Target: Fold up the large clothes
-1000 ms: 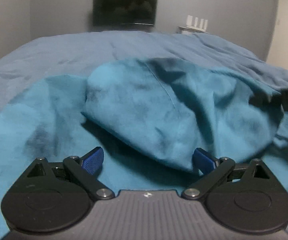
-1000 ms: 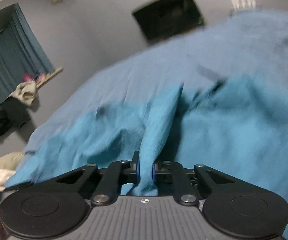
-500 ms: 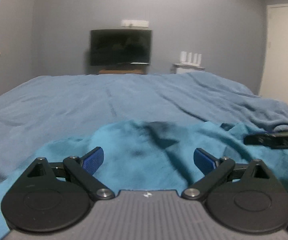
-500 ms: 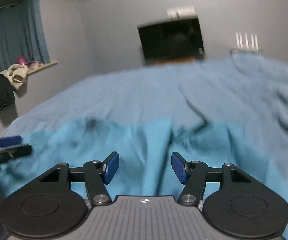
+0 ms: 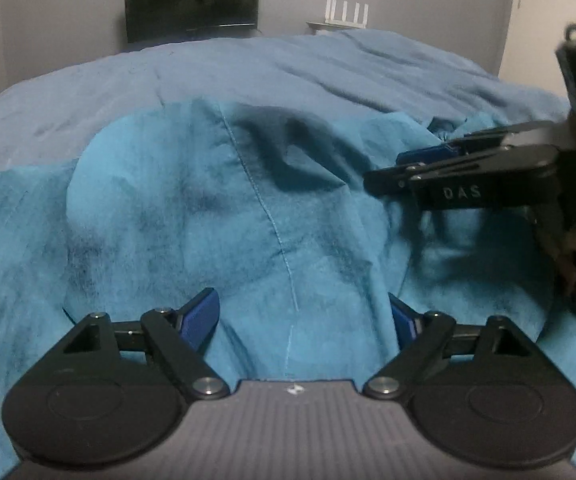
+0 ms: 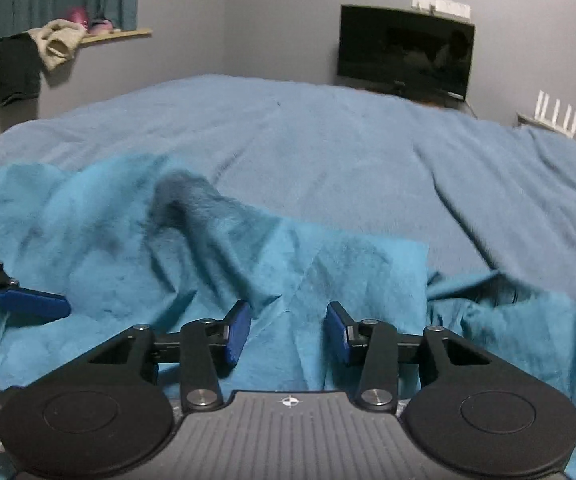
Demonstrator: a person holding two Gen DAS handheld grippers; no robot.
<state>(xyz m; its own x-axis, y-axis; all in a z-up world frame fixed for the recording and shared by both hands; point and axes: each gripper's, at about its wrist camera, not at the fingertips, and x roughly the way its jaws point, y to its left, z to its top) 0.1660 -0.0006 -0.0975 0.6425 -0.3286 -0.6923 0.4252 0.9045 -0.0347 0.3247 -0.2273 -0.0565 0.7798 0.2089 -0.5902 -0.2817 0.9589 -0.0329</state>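
A large teal garment (image 5: 207,220) lies crumpled on the blue bed cover (image 5: 328,68), a stitched seam running down its middle. My left gripper (image 5: 303,318) hangs low over it, jaws wide and closing, a raised fold between the pads without being pressed. In the right wrist view the same garment (image 6: 107,240) spreads across the near bed. My right gripper (image 6: 288,332) is open just above a flat fold, jaws closing, nothing pinched. It also shows in the left wrist view as the right gripper (image 5: 420,160) at the right edge. One finger (image 6: 31,304) of the left gripper shows at far left.
A dark TV (image 6: 406,56) hangs on the far wall with a white router (image 6: 556,114) on a stand beside it. A shelf with piled clothes (image 6: 55,44) and a curtain are at the left. A white door (image 5: 548,12) stands at the right.
My right gripper let go of the cloth fold it was pinching, opened, and rolled level. My left gripper rose, then dropped back close over the garment. The right gripper now sits nearer in the left view.
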